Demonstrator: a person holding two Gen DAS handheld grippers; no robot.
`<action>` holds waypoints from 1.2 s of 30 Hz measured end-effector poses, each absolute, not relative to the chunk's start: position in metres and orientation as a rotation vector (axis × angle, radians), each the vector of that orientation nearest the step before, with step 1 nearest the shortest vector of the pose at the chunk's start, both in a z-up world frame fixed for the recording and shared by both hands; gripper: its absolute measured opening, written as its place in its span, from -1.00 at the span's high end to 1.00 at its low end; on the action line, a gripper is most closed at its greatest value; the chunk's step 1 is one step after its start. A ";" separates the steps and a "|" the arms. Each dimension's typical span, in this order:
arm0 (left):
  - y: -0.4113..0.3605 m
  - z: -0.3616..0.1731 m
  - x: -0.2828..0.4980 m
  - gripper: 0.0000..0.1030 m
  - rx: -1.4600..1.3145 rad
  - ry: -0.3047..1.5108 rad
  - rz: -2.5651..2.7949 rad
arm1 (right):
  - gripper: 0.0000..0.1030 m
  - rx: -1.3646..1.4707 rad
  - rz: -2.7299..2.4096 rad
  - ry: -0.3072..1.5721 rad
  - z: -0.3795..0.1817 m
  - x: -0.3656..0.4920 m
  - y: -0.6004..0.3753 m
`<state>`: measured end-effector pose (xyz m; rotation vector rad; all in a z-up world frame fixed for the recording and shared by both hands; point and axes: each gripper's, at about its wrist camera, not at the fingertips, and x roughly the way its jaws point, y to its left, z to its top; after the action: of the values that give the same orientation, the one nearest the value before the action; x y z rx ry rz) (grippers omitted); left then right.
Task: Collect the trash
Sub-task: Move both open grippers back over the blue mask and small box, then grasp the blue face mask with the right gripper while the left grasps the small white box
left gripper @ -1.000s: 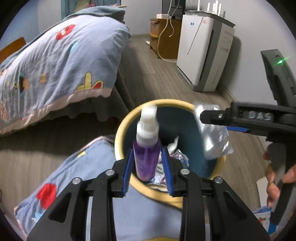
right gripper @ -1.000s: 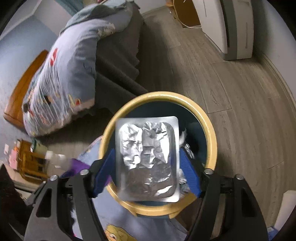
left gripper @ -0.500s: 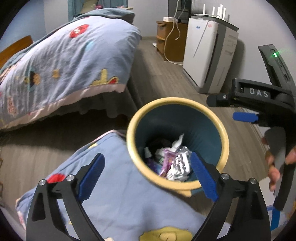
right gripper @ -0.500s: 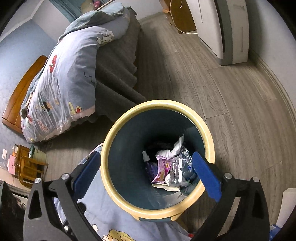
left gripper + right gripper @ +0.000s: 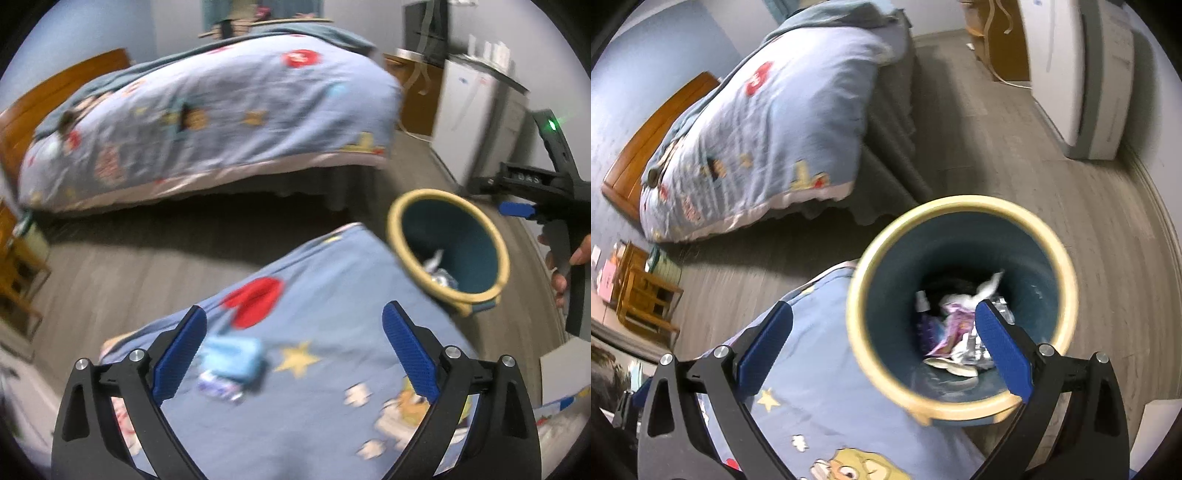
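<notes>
Trash bin [image 5: 960, 206] now holds dropped bottle [image 5: 925, 321] and foil pack [image 5: 975, 354]; both grippers, left [image 5: 293, 354] and right [image 5: 882, 354], released, empty; blue packet [image 5: 232, 358] on near quilt [image 5: 332, 295] next

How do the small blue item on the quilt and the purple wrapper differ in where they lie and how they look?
The small blue item lies on the quilt, outside the bin; the purple wrapper lies inside the bin. The item is pale blue and blurred; the wrapper is purple and crumpled. Neither is held.

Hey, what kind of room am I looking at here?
Most likely a bedroom: a bed under a cartoon-print quilt, a wooden headboard at its far end, and a small yellow-rimmed trash bin on the wood floor.
</notes>
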<state>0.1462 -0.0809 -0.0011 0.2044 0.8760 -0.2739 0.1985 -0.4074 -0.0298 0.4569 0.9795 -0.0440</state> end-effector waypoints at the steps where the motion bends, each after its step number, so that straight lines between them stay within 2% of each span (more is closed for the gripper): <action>1: -0.065 -0.001 0.143 -0.86 0.189 0.873 -0.249 | -0.89 0.442 -0.031 0.983 -0.028 0.200 -0.395; 6: -0.002 -0.016 0.139 -0.86 0.114 0.892 -0.143 | -0.89 0.352 0.036 1.016 -0.032 0.208 -0.336; 13: 0.047 -0.031 0.141 -0.86 0.116 0.913 -0.080 | -0.89 0.264 0.162 1.147 -0.068 0.217 -0.248; 25: 0.067 -0.066 0.145 -0.86 0.185 0.978 -0.064 | -0.84 0.364 0.244 1.283 -0.117 0.227 -0.172; 31: 0.068 -0.076 0.150 -0.86 0.187 1.006 -0.083 | -0.36 0.442 0.283 1.352 -0.138 0.228 -0.145; 34: 0.064 -0.083 0.149 -0.86 0.202 1.019 -0.094 | 0.01 0.425 0.299 1.379 -0.146 0.227 -0.134; 36: 0.061 -0.088 0.149 -0.86 0.220 1.027 -0.101 | 0.49 0.429 0.304 1.395 -0.151 0.227 -0.132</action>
<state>0.1489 0.0605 -0.0878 0.2202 1.0266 -0.1006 0.2267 -0.1320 -0.1506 0.4286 1.3946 0.3043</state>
